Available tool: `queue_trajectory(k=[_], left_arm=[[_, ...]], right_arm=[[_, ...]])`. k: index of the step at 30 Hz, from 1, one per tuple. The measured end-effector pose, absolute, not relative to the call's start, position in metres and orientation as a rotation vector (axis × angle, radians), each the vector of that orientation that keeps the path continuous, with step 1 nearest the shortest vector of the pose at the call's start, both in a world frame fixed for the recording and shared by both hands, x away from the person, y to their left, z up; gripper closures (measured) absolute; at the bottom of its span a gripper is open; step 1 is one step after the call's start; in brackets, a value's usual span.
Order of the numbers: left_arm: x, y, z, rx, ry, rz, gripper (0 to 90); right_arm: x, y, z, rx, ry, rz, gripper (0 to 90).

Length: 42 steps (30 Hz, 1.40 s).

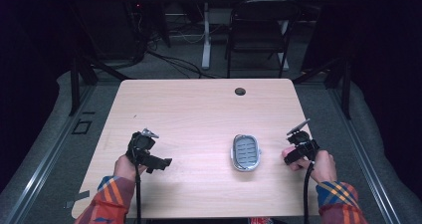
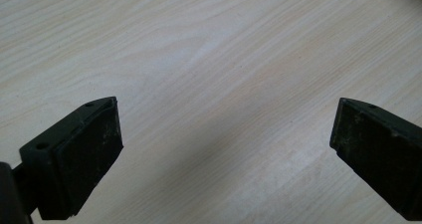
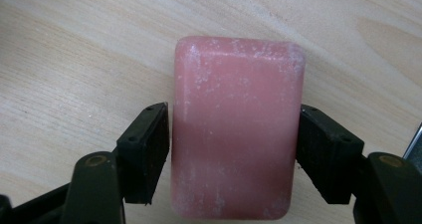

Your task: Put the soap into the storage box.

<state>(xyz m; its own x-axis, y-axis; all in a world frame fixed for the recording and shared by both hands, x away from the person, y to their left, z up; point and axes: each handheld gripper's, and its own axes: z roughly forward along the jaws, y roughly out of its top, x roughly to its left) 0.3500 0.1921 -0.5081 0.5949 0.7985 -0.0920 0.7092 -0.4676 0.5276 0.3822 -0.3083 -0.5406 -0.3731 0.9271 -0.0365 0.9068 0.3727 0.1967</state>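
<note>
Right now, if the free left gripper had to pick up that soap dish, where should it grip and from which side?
Probably across the short width of the soap dish, jaws on its two long side rims, coming down from above. It lies flat on the table, low and oval, long axis running away from the person, so the sides are the narrowest span. The left gripper is open; its spread looks sufficient.

My left gripper (image 1: 160, 162) sits low over the near left part of the wooden table (image 1: 199, 109), in my left hand (image 1: 125, 168), its jaws pointing right with a gap between them. My right gripper (image 1: 290, 157) is at the near right edge in my right hand (image 1: 322, 167), just right of a grey oval dish (image 1: 246, 152) with a ribbed floor. Beyond the table stands a black folding chair (image 1: 259, 32) on grey carpet.
</note>
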Motion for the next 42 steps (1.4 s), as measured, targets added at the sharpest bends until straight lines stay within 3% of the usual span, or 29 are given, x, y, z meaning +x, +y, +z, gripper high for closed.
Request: queue_trajectory(k=[42], left_arm=[[0.3499, 0.1920, -0.5081, 2.305, 1.192, 0.227, 0.0]], right_arm=[[0.3842, -0.3104, -0.5420, 1.721, 2.479, 0.230, 37.4]])
